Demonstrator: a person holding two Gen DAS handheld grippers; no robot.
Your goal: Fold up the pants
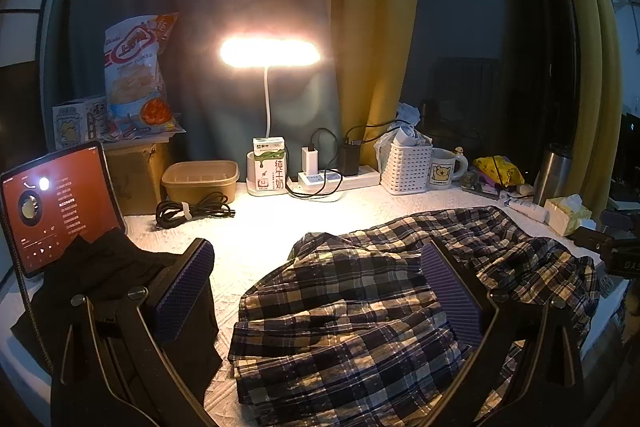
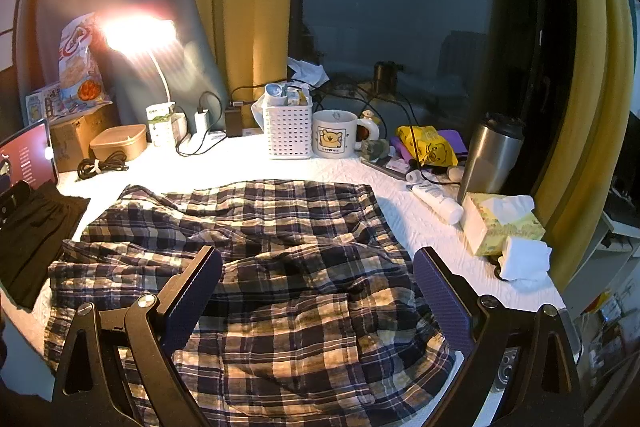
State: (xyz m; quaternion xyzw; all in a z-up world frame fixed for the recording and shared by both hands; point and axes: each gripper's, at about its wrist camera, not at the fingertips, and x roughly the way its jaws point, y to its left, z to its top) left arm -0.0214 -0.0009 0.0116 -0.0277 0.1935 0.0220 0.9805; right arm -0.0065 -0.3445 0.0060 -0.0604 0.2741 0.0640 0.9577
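Observation:
Plaid pants (image 1: 360, 307) in navy, white and tan lie rumpled on the white quilted tabletop (image 1: 256, 223); they also fill the middle of the right wrist view (image 2: 280, 267). My left gripper (image 1: 316, 267) is open and empty, hovering above the pants' left part. My right gripper (image 2: 318, 271) is open and empty, hovering above the pants' near middle. A black garment (image 1: 100, 275) lies folded at the left, under my left gripper's left finger (image 1: 184, 291); it also shows in the right wrist view (image 2: 36, 239).
A tablet (image 1: 56, 203) leans at the left. Along the back stand a lit lamp (image 1: 270, 53), milk carton (image 1: 270, 167), power strip (image 1: 340, 179), white basket (image 2: 288, 131), mug (image 2: 334, 135) and steel tumbler (image 2: 492, 155). A tissue box (image 2: 500, 223) sits at the right edge.

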